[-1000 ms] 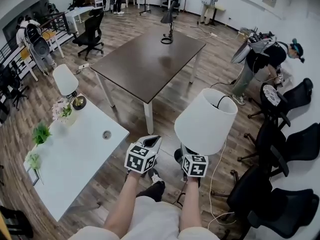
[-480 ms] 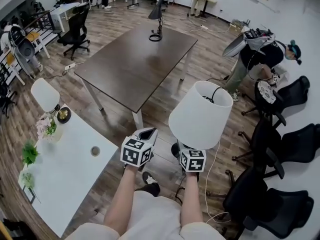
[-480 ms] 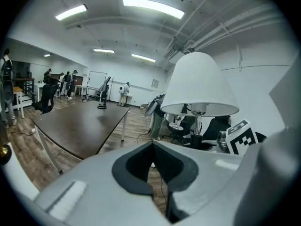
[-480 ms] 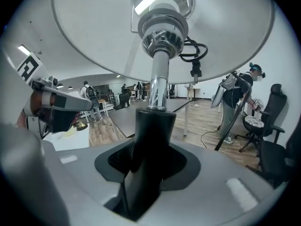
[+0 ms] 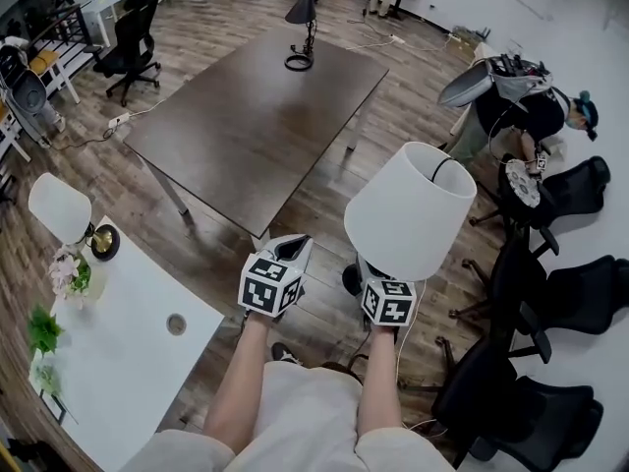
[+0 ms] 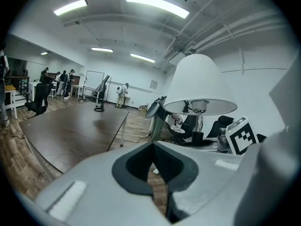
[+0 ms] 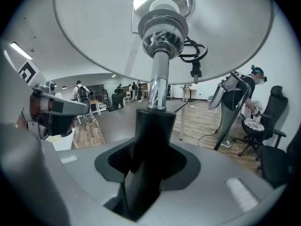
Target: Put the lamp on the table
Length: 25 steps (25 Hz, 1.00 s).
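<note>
Wood-plank flooring point(image 5: 324, 190) covers this large room, and a dark brown rectangular table with white legs point(image 5: 246, 116) stands on it ahead of you. Near the far edge of that table stands a black desk lamp with a ring base point(image 5: 303, 10).

You hold the white-shaded lamp with a chrome stem and a black lower sleeve point(image 5: 408, 209) in your right gripper point(image 5: 371, 278). The lamp is upright in the air, over the floor, off the near corner of the dark brown rectangular table and to the right of it. It is not on the top and does not touch it. In the right gripper view the jaws of the right gripper point(image 7: 148, 173) are closed on the black sleeve point(image 7: 150, 135). The chrome stem point(image 7: 159, 79) rises straight from there into the shade.

Your left gripper point(image 5: 293, 249) is just beside the right one, on its left, also over the floor before the near corner of the table. In the left gripper view the jaws of the left gripper point(image 6: 153, 166) are pressed together and nothing is between them. The lamp point(image 6: 200, 84) shows at the right of that view, apart from these jaws.

At your lower left is a white table point(image 5: 128, 362). Near its far corner stand a small lamp with a white shade point(image 5: 59, 207), some pink flowers point(image 5: 67, 273) and green plants point(image 5: 41, 329). Black office chairs point(image 5: 575, 298) stand along the right side of the room. A person in dark clothes point(image 5: 516, 116) bends over near them.
</note>
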Motion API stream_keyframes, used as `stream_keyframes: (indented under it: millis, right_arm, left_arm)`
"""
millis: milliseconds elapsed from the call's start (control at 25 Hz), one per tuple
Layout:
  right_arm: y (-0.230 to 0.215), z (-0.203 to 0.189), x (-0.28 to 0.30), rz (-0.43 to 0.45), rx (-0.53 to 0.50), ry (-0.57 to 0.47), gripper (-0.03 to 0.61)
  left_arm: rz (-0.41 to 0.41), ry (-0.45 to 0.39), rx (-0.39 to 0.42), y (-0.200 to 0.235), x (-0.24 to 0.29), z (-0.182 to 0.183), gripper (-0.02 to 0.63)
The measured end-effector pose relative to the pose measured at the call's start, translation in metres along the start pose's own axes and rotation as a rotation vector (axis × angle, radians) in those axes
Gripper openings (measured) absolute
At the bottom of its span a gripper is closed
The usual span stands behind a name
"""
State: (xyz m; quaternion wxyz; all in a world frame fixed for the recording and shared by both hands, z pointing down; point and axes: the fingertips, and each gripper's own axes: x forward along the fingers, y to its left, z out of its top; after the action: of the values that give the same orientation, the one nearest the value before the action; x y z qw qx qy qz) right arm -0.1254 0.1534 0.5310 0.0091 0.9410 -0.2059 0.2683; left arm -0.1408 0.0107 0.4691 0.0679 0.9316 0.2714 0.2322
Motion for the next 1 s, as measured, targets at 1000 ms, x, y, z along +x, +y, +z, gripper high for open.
stream_keyframes:
  millis: [1000]
  right_arm:
    - [-0.070, 0.055, 0.150, 0.108, -0.074, -0.021, 0.169]
  left_arm:
    - [0.332, -0.010, -0.120, 0.110, 0.074, 0.012, 0.000]
